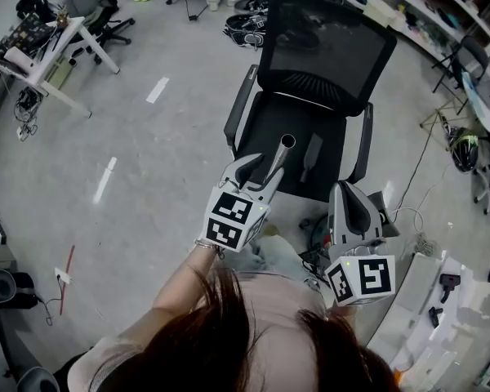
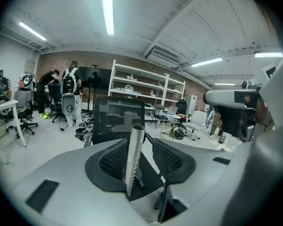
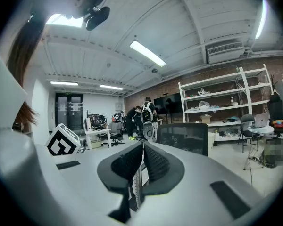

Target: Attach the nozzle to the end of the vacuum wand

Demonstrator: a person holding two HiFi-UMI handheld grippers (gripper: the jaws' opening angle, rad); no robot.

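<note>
From the head view, the left gripper [image 1: 260,178] reaches out over the seat of a black office chair [image 1: 327,47]. A metal vacuum tube [image 1: 279,158] runs up between its jaws, open end pointing away from the person. A dark nozzle [image 1: 310,158] lies on the seat just to the right of the tube's end and apart from it. The right gripper [image 1: 348,189] sits lower and to the right, near the chair's front corner, well apart from the tube. In the left gripper view, the left gripper [image 2: 139,142] has its jaws spread wide. The tube [image 2: 133,159] stands upright between them, nearer the left pad, with a gap showing on the right side, so the pads are not pinching it. The chair [image 2: 118,114] is straight ahead, with white shelves [image 2: 141,86] and two people [image 2: 61,88] far behind. In the right gripper view, the right gripper [image 3: 142,147] has its jaws pressed together with nothing held between the pads. A pale ribbed strip [image 3: 135,194] shows below them, too unclear to name. The chair back [image 3: 184,135] rises behind, and the left gripper's marker cube [image 3: 63,145] is off to the left.
</note>
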